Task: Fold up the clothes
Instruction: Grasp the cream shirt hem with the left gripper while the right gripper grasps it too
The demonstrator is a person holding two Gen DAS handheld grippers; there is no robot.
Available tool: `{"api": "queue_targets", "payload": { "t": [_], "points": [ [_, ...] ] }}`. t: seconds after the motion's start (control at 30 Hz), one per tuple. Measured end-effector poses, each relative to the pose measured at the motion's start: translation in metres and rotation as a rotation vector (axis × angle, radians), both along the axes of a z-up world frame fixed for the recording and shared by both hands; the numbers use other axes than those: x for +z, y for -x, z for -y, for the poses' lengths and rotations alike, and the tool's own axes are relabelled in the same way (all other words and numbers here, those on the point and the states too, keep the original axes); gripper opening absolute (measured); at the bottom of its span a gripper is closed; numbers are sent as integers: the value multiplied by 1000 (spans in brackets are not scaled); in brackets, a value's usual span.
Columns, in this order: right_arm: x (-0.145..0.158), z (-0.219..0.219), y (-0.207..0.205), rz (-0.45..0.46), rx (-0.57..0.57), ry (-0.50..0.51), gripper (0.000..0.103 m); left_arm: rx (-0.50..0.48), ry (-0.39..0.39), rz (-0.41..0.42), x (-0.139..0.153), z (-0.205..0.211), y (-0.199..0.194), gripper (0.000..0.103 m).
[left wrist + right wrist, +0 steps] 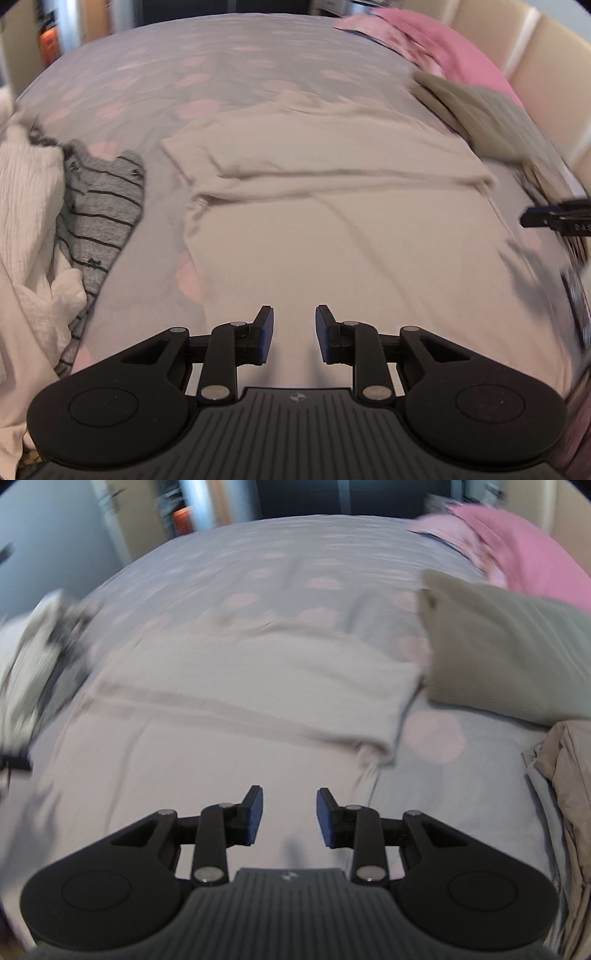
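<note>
While the cream shirt (332, 229) lay flat on the bed (221, 74), its far part already turned back in a fold across the middle, both claws hung released above its near half with nothing between their pads. The left claw (294, 334) sat over the plain cloth; the right claw (290, 816) hovered close to the shirt's right edge, beside the bare sheet. To finish well, each claw should probably pinch one near corner, catch every layer, lift evenly and lay the hem square on the fold line. A loose pinch risked dragging the cloth askew. The striped top (103, 206) and olive pillow (509, 657) lay clear.
</note>
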State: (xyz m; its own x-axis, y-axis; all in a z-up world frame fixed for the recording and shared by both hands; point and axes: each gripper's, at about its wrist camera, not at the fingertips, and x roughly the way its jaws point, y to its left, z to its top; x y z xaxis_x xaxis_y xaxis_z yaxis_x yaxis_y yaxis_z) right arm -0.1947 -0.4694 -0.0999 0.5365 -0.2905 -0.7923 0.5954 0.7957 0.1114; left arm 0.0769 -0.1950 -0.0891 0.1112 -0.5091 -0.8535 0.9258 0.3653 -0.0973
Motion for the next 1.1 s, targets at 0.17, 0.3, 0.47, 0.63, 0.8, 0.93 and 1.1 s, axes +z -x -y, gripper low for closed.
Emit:
{"api": "queue_targets", "payload": {
  "t": [0.17,0.3,0.47,0.63,0.8,0.93,1.1],
  "points": [
    [-16,-62,23,-63,167,40,35,-151,-31,43,-2,-23,41,22],
    [-26,-112,37,-130,339,91,35,-302,-92,76,-9,-41,75,22],
    [-32,-164,49,-200,564,118,35,-479,-189,150,-21,-64,118,23],
    [-34,-204,56,-263,765,155,35,-644,-232,224,-30,-82,154,28],
    [-45,-231,63,-354,869,221,40,-778,-302,346,-48,-92,176,38],
    [-54,-236,68,-440,897,266,40,-864,-373,508,-69,-103,191,39],
    [-65,-235,76,-532,899,357,40,-862,-397,672,-82,-114,187,40]
  ]
}}
